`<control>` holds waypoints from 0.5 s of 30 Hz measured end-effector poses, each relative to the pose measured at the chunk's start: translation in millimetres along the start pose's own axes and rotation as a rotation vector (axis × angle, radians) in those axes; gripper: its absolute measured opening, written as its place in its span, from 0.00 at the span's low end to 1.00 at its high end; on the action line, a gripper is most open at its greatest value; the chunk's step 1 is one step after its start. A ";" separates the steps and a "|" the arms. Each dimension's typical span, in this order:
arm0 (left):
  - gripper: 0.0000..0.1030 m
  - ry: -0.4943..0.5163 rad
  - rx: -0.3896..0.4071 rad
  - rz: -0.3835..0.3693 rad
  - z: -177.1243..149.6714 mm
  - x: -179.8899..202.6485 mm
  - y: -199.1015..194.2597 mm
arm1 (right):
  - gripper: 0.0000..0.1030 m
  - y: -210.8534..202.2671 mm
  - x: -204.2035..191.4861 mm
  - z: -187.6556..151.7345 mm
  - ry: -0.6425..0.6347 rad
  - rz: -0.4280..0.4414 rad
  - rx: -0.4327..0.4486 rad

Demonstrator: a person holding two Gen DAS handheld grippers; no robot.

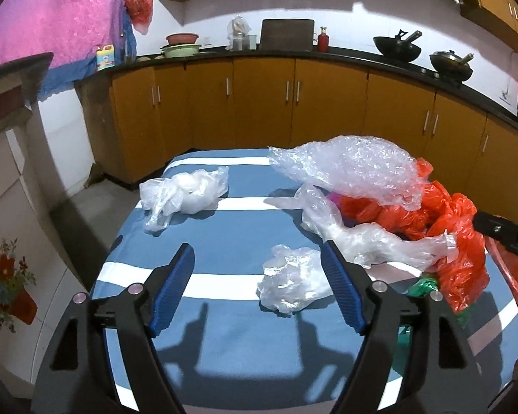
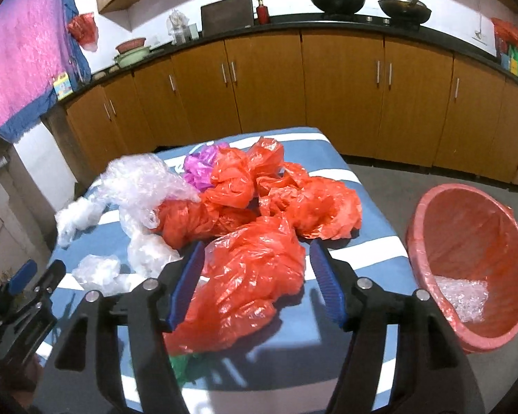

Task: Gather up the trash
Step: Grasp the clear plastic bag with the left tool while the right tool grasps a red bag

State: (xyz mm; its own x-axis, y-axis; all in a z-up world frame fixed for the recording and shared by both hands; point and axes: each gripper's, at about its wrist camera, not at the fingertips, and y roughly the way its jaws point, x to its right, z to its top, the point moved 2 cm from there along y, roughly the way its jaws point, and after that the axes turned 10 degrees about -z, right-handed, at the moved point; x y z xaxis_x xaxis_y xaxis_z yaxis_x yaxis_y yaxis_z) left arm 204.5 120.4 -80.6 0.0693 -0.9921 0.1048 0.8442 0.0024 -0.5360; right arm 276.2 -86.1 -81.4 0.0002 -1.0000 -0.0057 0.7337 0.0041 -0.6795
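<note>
On the blue-and-white striped table (image 1: 231,338) lies loose plastic trash. A small crumpled clear bag (image 1: 290,286) sits between the fingers of my left gripper (image 1: 259,250), against the right finger; the jaws stand wide and do not press it. Another clear bag (image 1: 183,193) lies further off to the left. Bubble wrap (image 1: 348,169) tops a heap of red bags (image 1: 462,241). My right gripper (image 2: 258,246) is open around a large red bag (image 2: 248,286); its left pad is next to the bag, its right pad apart from it. Behind lie more red bags (image 2: 310,207) and a purple bag (image 2: 203,165).
A red-lined bin (image 2: 418,214) stands right of the table with bubble wrap (image 2: 461,296) at its bottom. A green bag (image 2: 181,362) pokes out under the red one. Wooden cabinets (image 1: 259,103) and a black counter with woks run behind. A white cabinet (image 1: 10,241) stands at left.
</note>
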 end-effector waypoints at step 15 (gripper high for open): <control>0.74 -0.012 -0.093 -0.019 -10.5 -7.8 36.9 | 0.17 19.6 9.2 -24.4 -0.035 -0.021 -0.058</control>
State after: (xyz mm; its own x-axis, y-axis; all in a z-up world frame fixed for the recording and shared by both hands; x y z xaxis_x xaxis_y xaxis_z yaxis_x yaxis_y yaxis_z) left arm 229.5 126.8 -110.0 0.0601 -0.9903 0.1253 0.7923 -0.0290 -0.6095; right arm 273.9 -95.2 -112.7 0.0102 -0.9994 0.0337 0.6933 -0.0172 -0.7205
